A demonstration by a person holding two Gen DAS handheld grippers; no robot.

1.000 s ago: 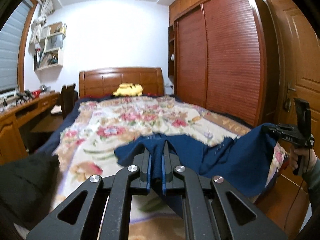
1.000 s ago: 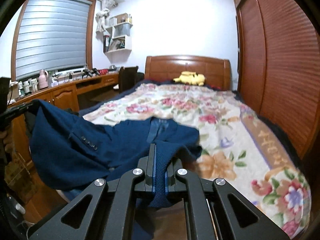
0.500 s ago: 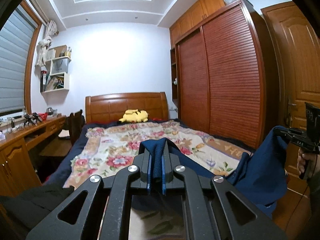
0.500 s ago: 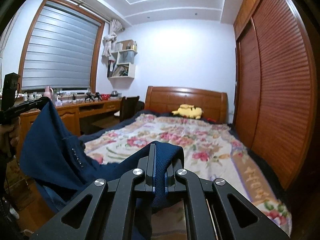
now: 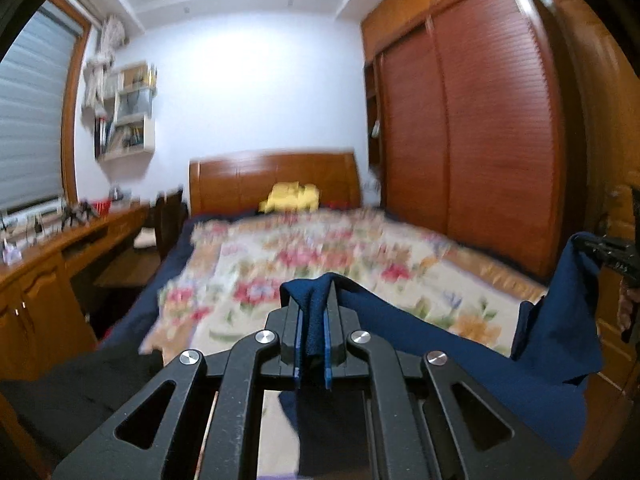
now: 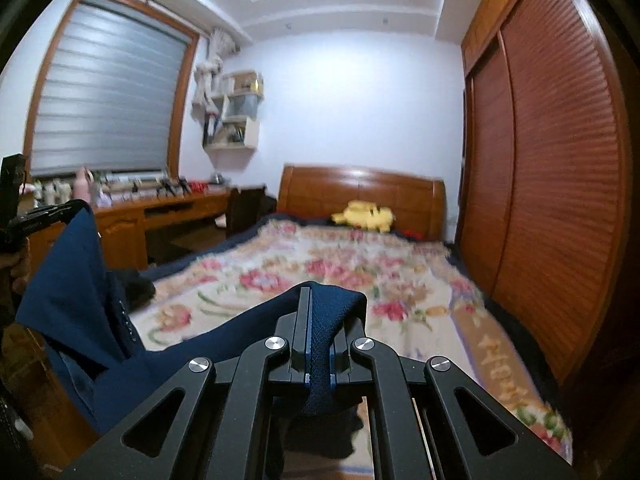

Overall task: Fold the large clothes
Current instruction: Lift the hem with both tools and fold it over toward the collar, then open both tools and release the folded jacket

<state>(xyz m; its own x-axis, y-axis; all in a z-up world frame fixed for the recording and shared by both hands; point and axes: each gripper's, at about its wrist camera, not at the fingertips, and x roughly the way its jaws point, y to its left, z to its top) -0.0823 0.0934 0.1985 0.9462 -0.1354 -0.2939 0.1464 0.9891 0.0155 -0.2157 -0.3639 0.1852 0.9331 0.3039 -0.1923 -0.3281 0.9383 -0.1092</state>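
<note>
Holding the navy jacket (image 5: 460, 344) up between my 2 grippers, I have it hanging in the air over the foot edge of the bed (image 5: 304, 264), not resting flat on the floral cover. My left gripper (image 5: 311, 332) is clamped nearly closed on a bunched fold of the blue cloth, which pokes up between its blue pads. My right gripper (image 6: 319, 344) is pinched just as tight on another bunch of the same garment. From each grip the fabric stretches sideways to the other hand; in the right wrist view a row of buttons (image 6: 127, 320) shows on the hanging part, so I read it as a sleeve or front panel. As far as I can judge, the task is at an early stage: the garment is picked up and spread between both grips, but I see no finished fold yet. What is left, I think, is laying it flat on the bed, smoothing it and making each fold. Motion blur hides finer detail.
</note>
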